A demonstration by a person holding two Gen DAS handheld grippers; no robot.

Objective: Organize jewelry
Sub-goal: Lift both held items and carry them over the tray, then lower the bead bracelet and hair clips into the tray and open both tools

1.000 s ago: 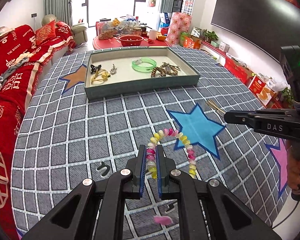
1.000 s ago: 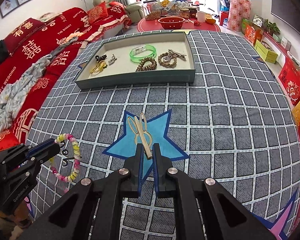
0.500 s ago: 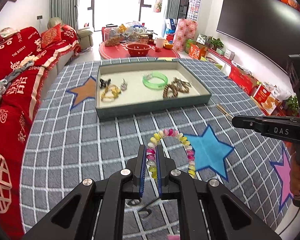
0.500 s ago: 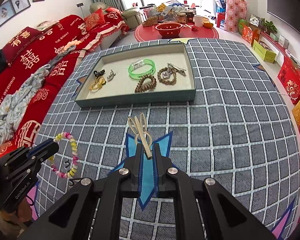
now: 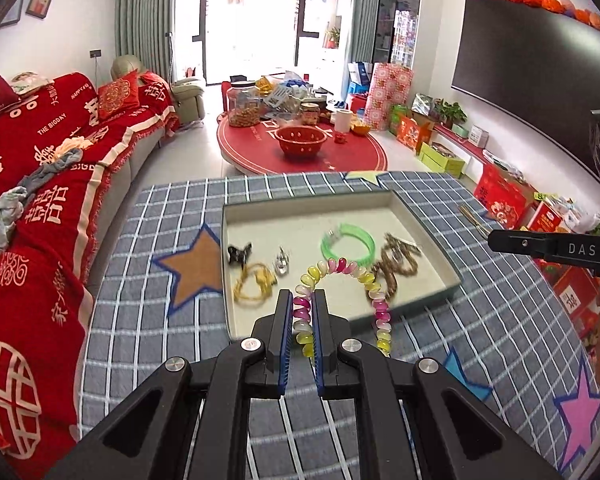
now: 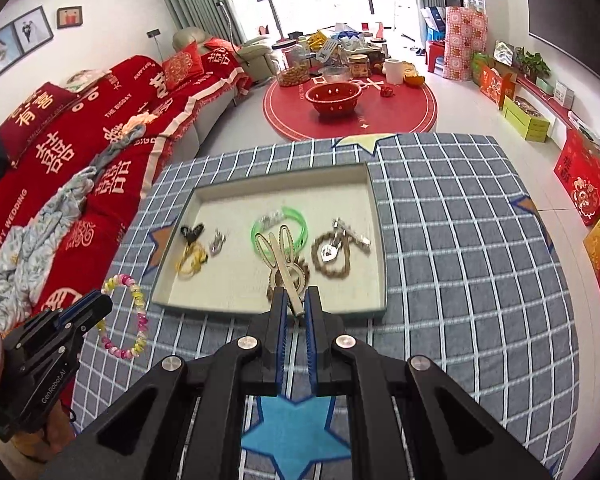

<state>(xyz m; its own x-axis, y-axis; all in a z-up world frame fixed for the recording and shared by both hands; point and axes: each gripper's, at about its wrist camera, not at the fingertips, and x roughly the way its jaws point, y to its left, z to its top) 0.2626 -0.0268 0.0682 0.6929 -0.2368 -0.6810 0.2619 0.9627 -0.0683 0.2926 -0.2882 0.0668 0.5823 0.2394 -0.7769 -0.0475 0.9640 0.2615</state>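
Note:
My left gripper (image 5: pixel 299 300) is shut on a pink, yellow and white beaded bracelet (image 5: pixel 354 272) and holds it in the air at the near edge of the grey-green tray (image 5: pixel 428 220). The bracelet (image 6: pixel 130 320) and left gripper (image 6: pixel 96 306) also show in the right wrist view, left of the tray (image 6: pixel 374 208). My right gripper (image 6: pixel 296 300) is shut on a gold hair clip (image 6: pixel 282 256) with looped prongs, held over the tray's near edge. The tray holds a green bangle (image 5: pixel 348 240), brown bead bracelets (image 5: pixel 396 262), a gold chain (image 5: pixel 254 280), a black bow clip (image 5: pixel 238 254) and a small silver piece (image 5: pixel 282 260).
The tray sits on a grey checked tablecloth (image 6: pixel 460 240) with coloured stars. A red sofa (image 5: pixel 40 184) runs along the left. A round red table (image 5: pixel 300 148) with a red bowl and jars stands beyond. Red boxes (image 6: pixel 588 176) line the right wall.
Both grippers have risen and moved forward toward the tray, carrying the beaded bracelet and the gold hair clip. The tray now lies right in front of both.

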